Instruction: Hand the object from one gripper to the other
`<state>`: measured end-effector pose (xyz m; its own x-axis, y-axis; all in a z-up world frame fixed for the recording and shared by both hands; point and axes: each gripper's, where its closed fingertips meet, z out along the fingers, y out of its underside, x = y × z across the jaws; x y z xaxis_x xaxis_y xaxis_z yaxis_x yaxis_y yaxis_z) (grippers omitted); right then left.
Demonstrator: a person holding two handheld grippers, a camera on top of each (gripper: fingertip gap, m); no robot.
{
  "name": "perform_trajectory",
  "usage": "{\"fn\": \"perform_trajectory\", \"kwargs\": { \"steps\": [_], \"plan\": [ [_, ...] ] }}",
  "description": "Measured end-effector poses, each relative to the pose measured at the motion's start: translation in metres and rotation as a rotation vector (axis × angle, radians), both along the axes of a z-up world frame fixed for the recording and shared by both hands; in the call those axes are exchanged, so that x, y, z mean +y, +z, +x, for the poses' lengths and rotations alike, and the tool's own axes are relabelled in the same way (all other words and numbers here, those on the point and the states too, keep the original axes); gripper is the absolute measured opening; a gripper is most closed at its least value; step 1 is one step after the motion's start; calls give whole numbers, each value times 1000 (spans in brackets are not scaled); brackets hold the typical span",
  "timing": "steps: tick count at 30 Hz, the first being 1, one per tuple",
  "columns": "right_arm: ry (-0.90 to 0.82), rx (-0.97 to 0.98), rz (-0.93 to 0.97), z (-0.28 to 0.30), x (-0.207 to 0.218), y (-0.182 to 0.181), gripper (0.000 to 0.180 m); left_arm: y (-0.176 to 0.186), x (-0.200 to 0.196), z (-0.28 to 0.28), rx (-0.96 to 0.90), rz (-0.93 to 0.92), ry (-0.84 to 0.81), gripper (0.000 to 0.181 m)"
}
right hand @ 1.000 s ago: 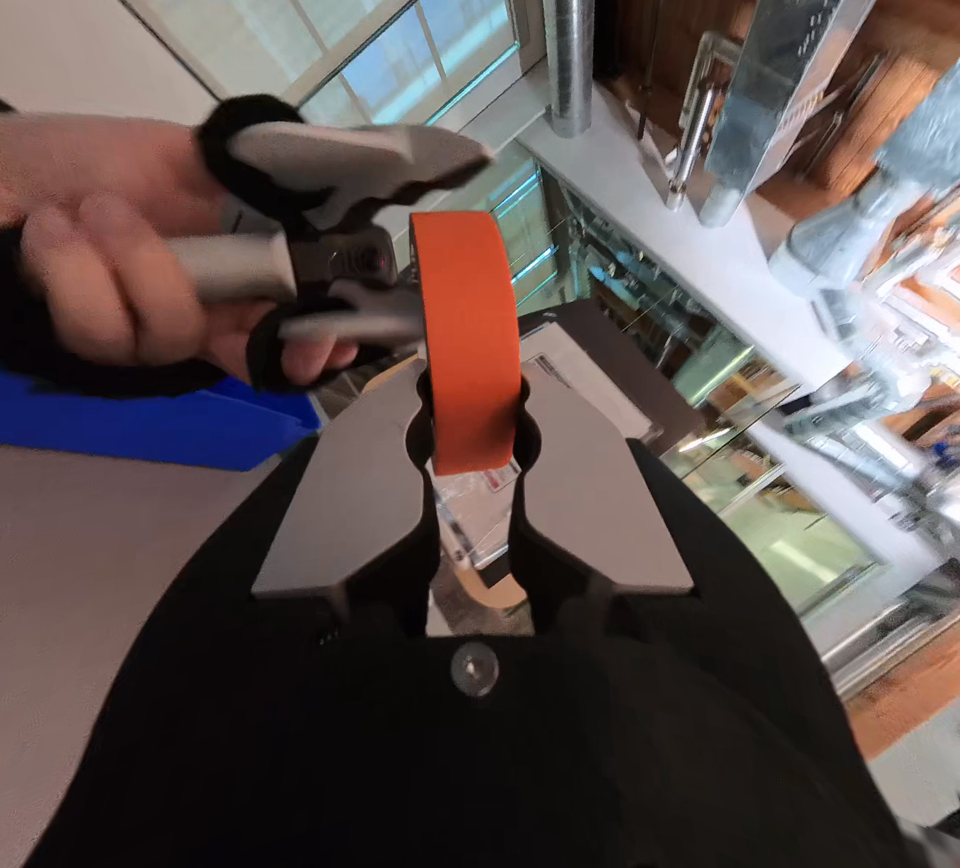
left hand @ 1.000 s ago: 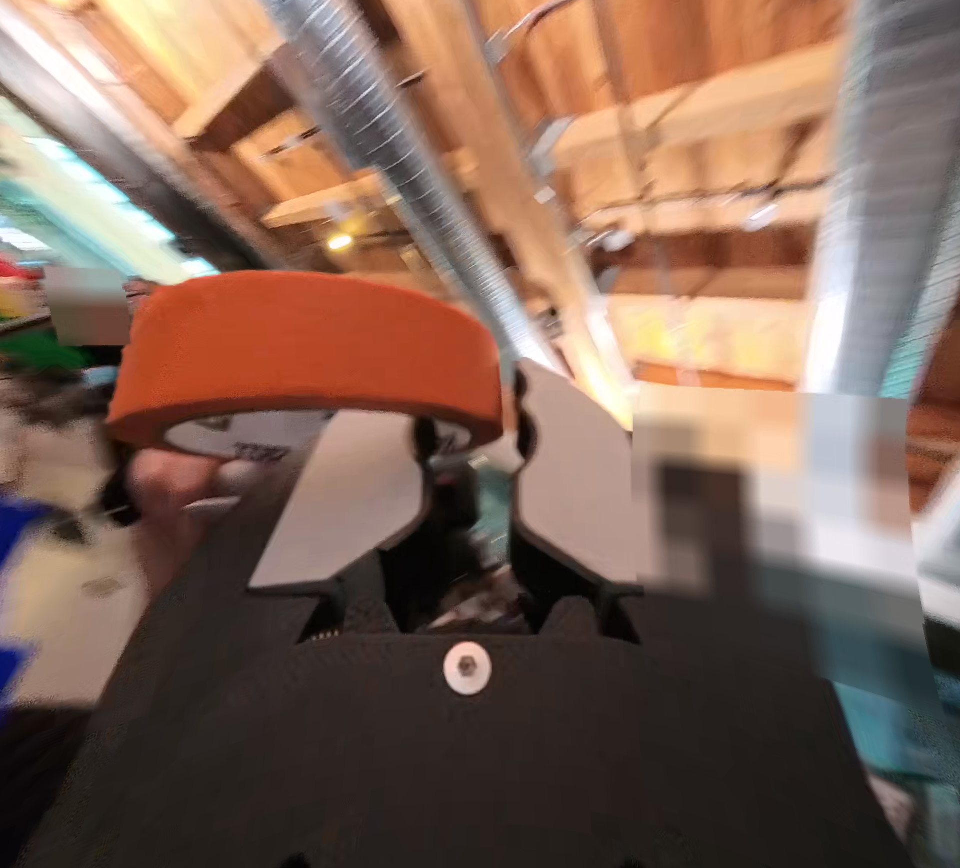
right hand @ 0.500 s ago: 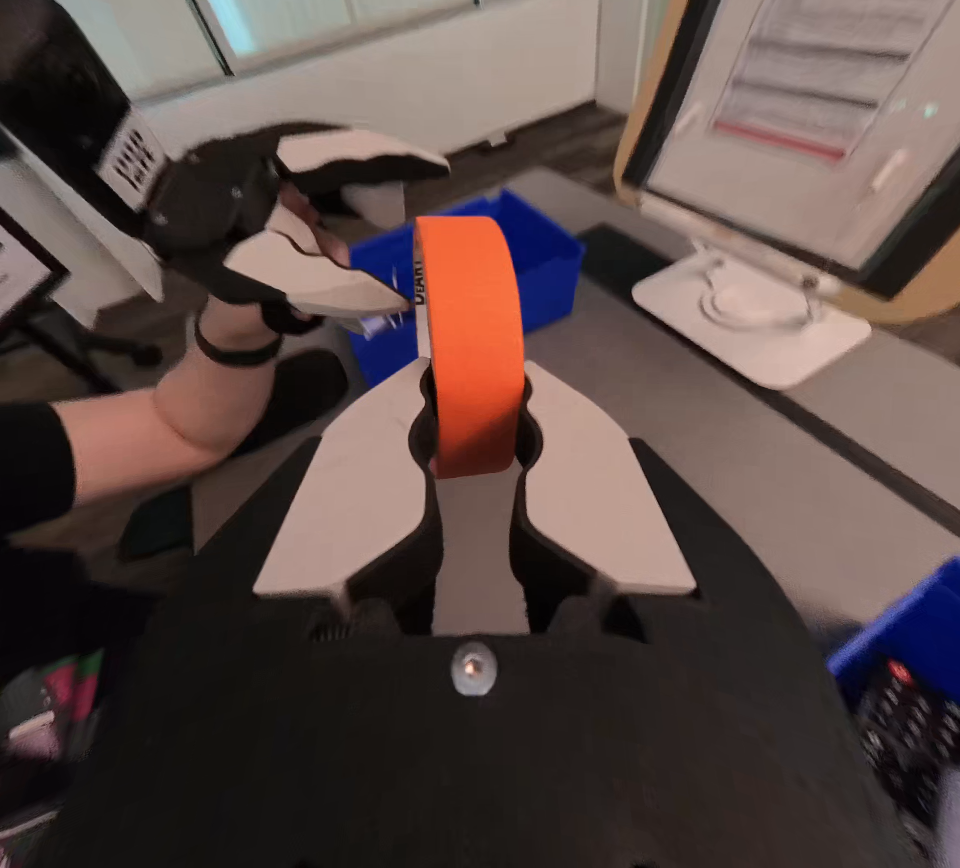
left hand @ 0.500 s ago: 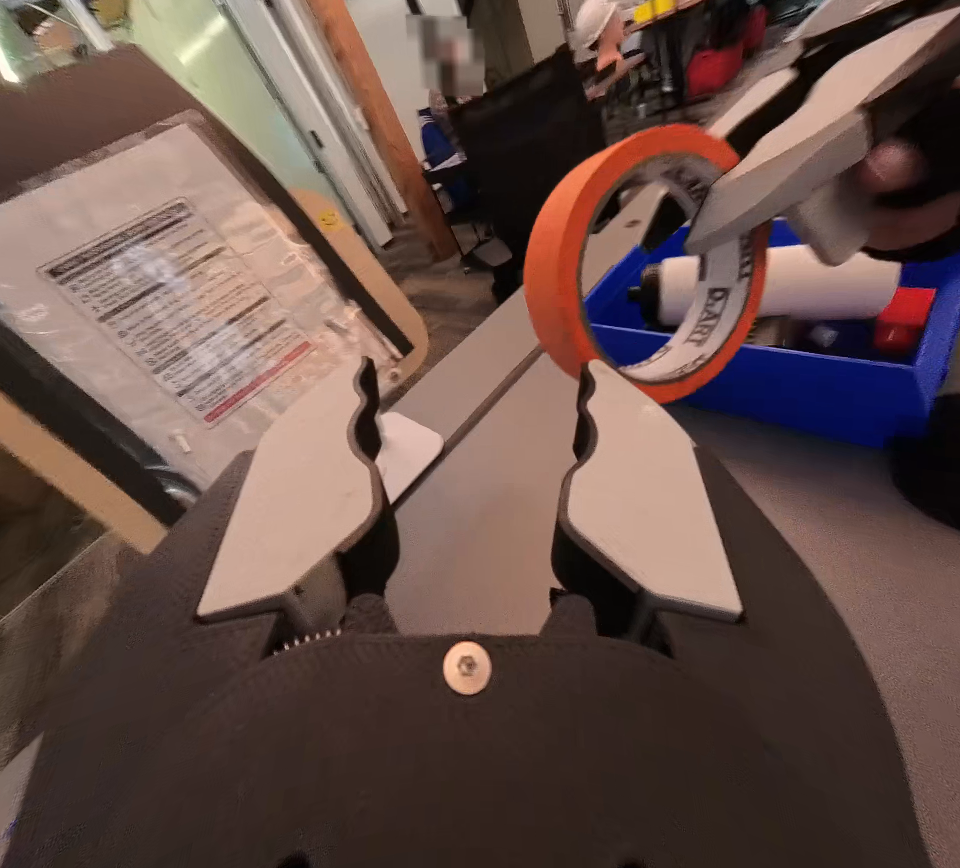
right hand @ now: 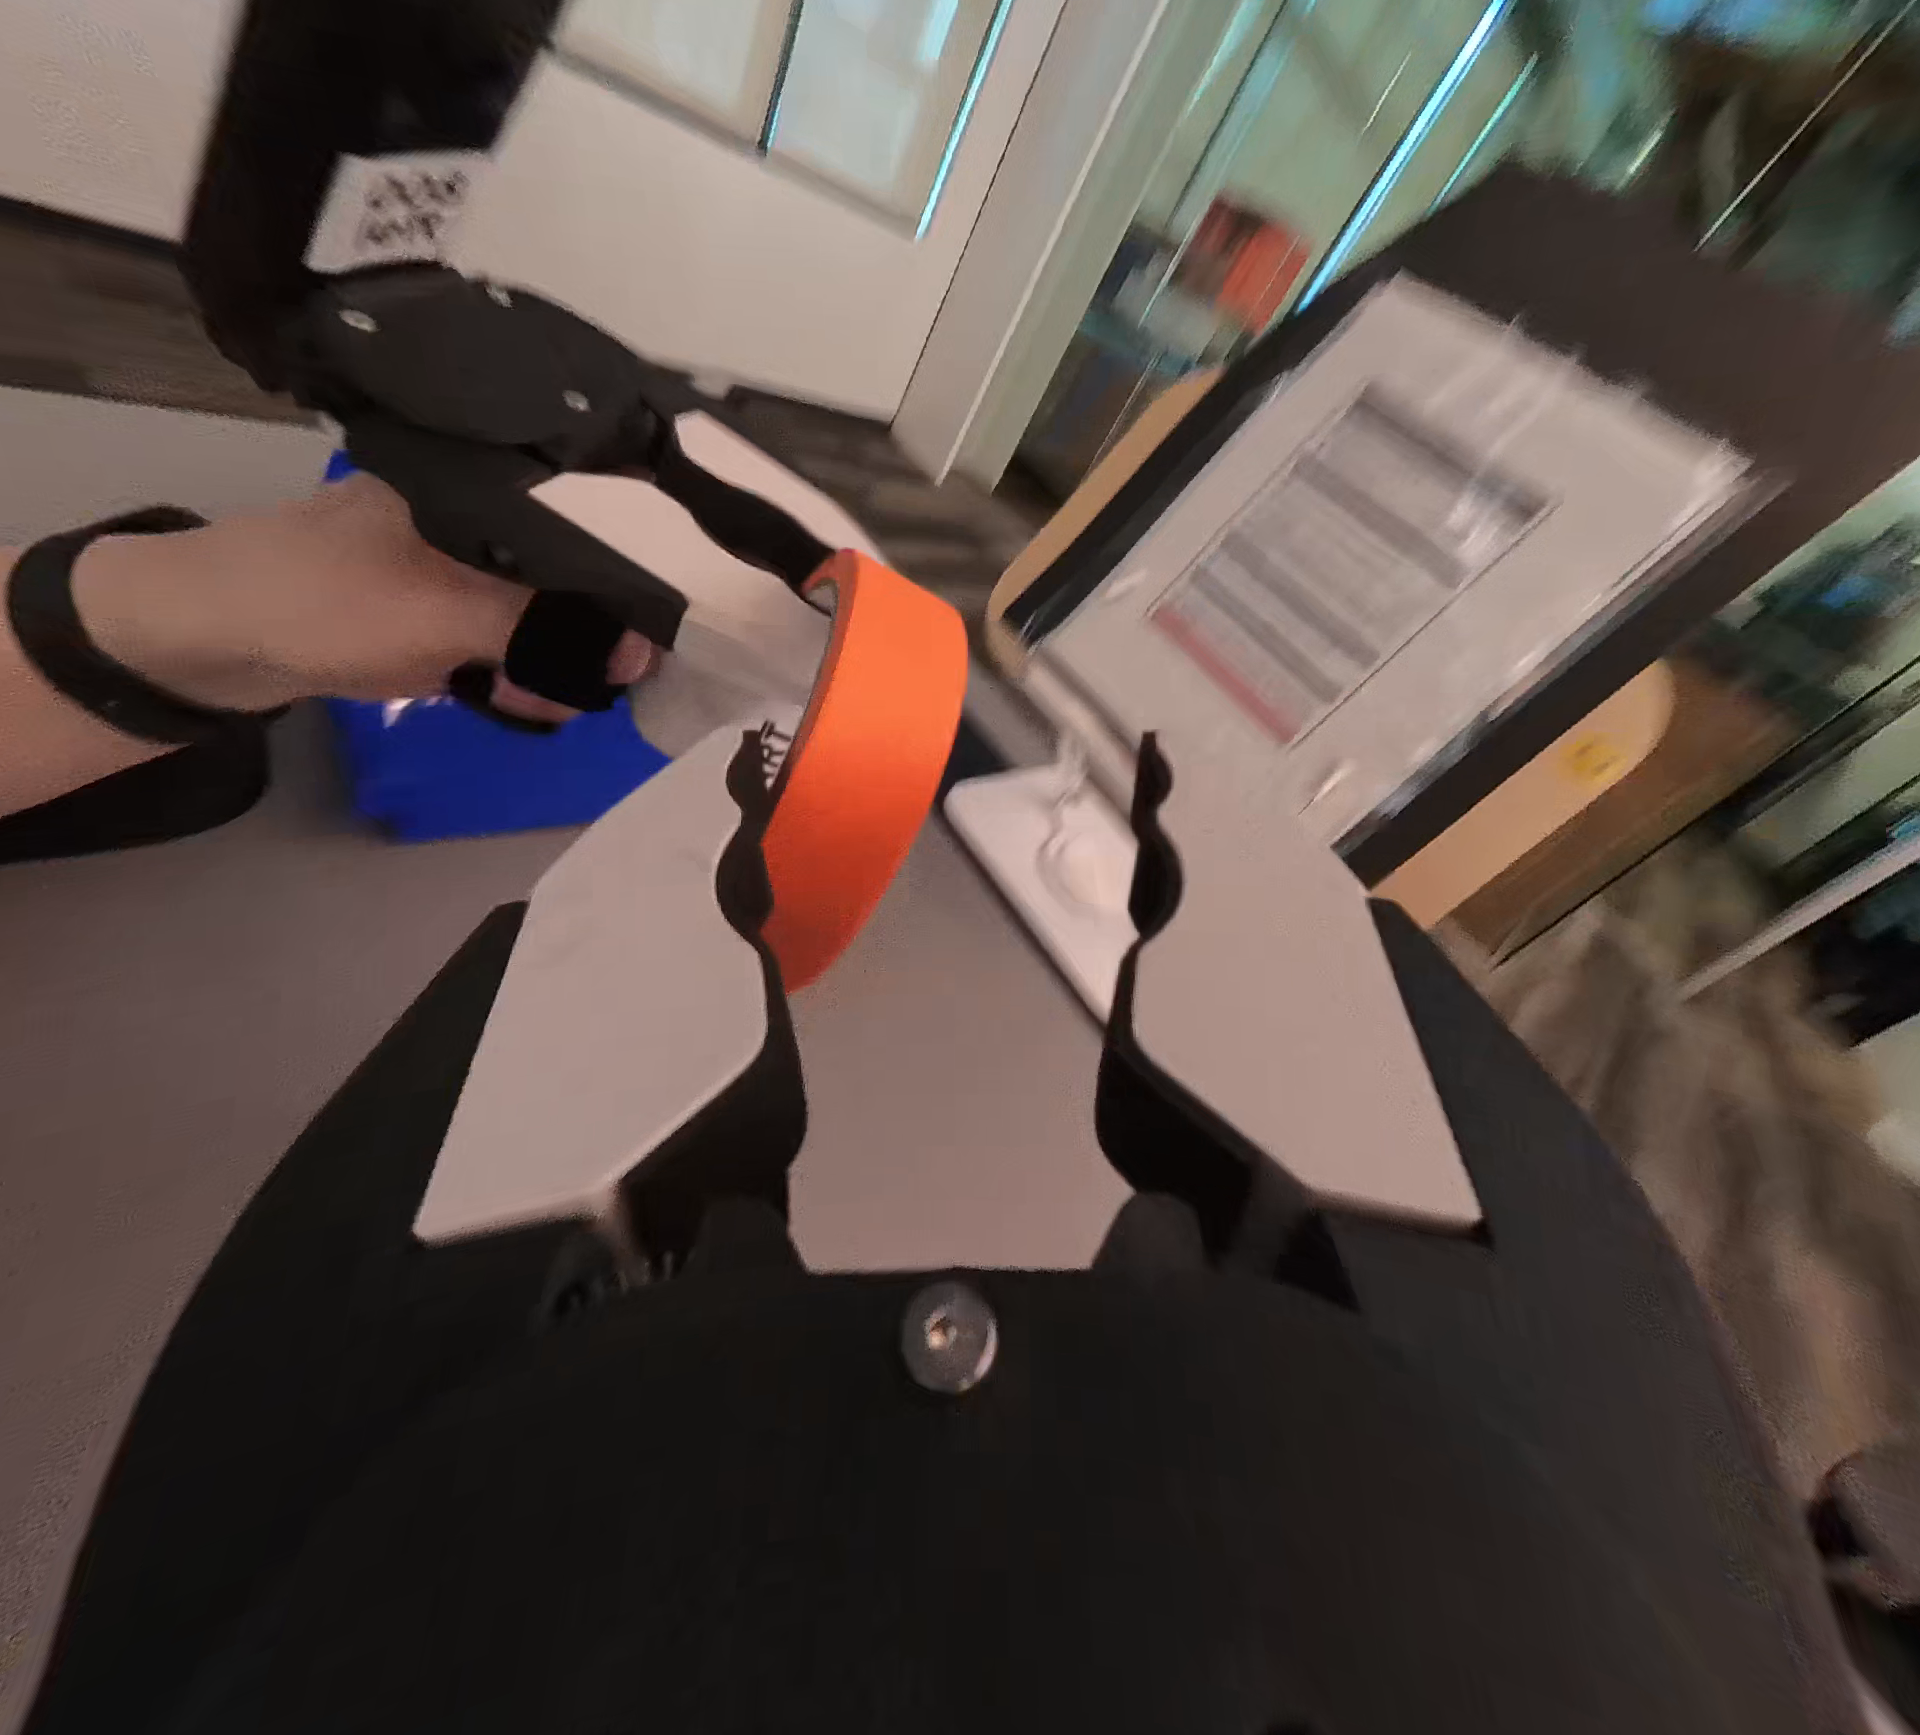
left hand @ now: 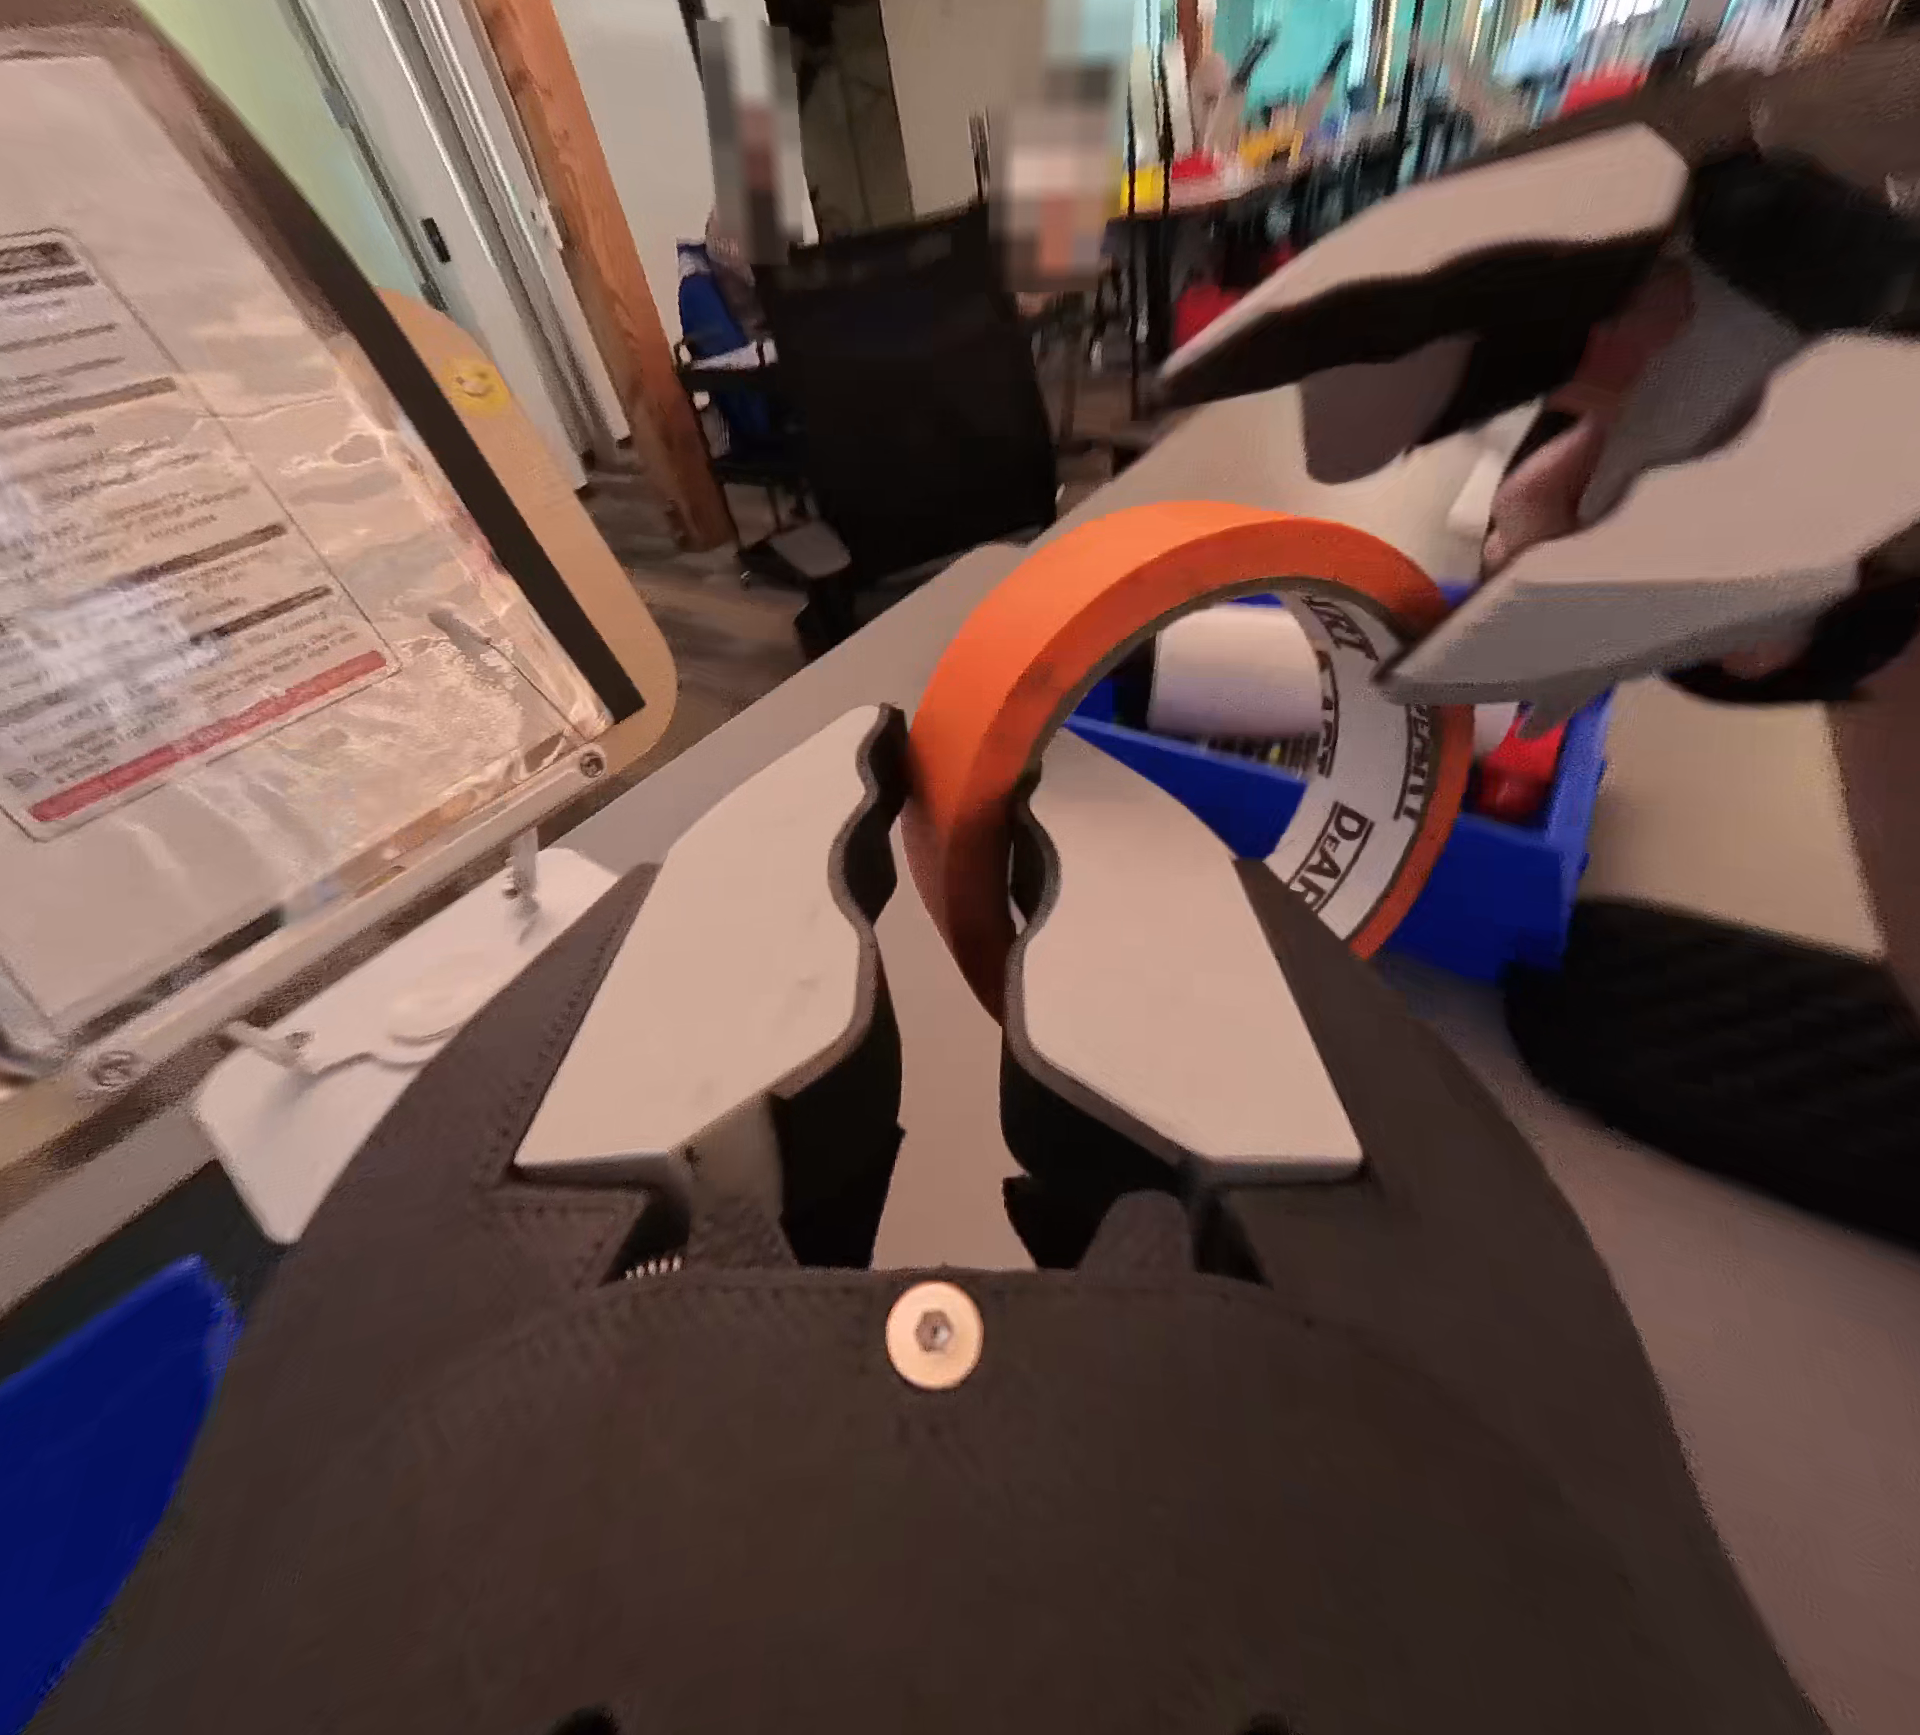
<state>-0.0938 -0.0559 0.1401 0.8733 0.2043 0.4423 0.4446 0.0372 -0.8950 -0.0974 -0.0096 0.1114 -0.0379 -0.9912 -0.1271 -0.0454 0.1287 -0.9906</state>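
Note:
An orange tape roll (left hand: 1039, 646) with a white printed core is held in the air above a grey table (left hand: 1714, 1353). My left gripper (left hand: 954, 755) is shut on the roll's near band, one finger outside and one inside the ring. My right gripper (left hand: 1273, 527) is open at the upper right, its lower finger close to the roll's far side. In the right wrist view my right gripper (right hand: 945, 743) is wide open, and the roll (right hand: 873, 781) lies against its left finger. My left gripper (right hand: 816, 579) grips the roll's far end there.
A blue bin (left hand: 1475, 864) with a white bottle (left hand: 1216, 688) sits on the table behind the roll. A framed sign on a white base (left hand: 395, 1010) stands at left. A black mat (left hand: 1714, 1062) lies at right. A second blue bin (right hand: 488, 771) sits under the person's hand (right hand: 260, 605). Left tips to right tips: about 6 cm.
My right gripper has opened and let go of the tape roll. My left gripper, open beside the roll half a second ago, has shut on it. Both views swung as the hands turned.

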Motion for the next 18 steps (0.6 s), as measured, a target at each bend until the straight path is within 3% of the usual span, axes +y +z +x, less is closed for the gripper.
{"fn": "perform_trajectory", "kwargs": {
  "steps": [1, 4, 6, 9, 13, 18],
  "plan": [
    [6, -32, 82, -3, -3, 10, 69, 7, 5, -3, -47, -78, -17, 17],
    [-46, -37, 325, -6, -13, 39, 66, 28, 27, -18, -195, -298, -15, 16],
    [-117, 65, 405, -4, -15, 46, 57, 36, 52, -30, -295, -328, 118, 16],
    [-162, 70, 308, -17, 4, 24, 61, 39, 73, -42, -356, -225, 314, 15],
    [-272, 63, 283, -18, 21, 3, 64, 44, 72, -48, -397, -96, 422, 15],
    [-123, 493, 215, -23, 38, -21, 67, 53, 49, -53, -509, -210, 324, 14]
  ]
}}
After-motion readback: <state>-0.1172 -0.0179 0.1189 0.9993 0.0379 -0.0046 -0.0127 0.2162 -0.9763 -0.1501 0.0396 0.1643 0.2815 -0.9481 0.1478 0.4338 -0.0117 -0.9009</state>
